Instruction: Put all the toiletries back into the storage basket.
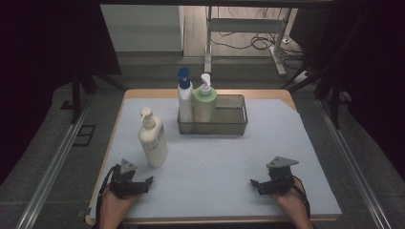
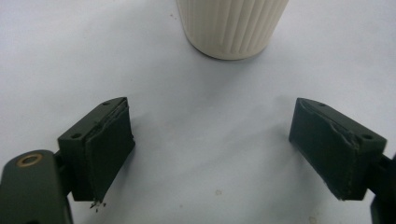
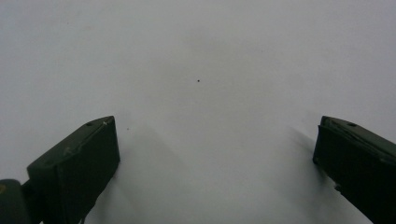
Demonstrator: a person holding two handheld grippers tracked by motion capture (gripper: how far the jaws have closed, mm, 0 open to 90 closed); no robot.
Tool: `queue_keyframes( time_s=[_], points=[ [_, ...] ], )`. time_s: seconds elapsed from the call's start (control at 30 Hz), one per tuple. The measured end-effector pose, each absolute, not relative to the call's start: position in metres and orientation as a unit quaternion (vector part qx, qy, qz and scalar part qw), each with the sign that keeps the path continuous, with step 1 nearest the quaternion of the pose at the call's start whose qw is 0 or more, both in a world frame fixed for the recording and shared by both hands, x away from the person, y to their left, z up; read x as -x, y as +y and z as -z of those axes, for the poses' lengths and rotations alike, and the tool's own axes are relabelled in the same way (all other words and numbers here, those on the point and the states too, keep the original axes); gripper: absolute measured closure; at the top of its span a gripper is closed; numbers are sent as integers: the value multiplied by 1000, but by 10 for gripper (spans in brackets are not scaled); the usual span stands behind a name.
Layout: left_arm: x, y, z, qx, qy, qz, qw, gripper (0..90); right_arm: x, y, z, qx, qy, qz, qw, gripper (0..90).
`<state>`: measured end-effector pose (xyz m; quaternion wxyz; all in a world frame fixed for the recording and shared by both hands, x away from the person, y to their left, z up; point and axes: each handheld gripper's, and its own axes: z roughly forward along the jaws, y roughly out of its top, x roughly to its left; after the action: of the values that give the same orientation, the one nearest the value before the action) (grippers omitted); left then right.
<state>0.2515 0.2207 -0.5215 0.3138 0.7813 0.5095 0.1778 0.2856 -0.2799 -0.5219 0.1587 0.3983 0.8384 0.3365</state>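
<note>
Currently | left gripper (image 1: 143,183) low near cream bottle (image 1: 153,140), jaws wide | right gripper (image 1: 258,184) low, jaws wide

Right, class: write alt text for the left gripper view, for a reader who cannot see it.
The left gripper holds its two black jaws wide open over a pale grey table sheet, nothing between them. Just ahead stands the ribbed base of a cream plastic pump bottle, apart from both jaws.
</note>
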Motion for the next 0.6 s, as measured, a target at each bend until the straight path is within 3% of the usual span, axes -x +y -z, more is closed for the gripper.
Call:
queue_keyframes(
  time_s=[0.3, 0.6],
  points=[
    [-254, 224, 515, -780, 502, -176, 329, 339, -286, -280, 522, -398, 838, -337, 159, 0],
    [-262, 224, 508, -787, 495, -165, 330, 632, -286, -280, 522, -398, 838, -337, 159, 0]
  ],
)
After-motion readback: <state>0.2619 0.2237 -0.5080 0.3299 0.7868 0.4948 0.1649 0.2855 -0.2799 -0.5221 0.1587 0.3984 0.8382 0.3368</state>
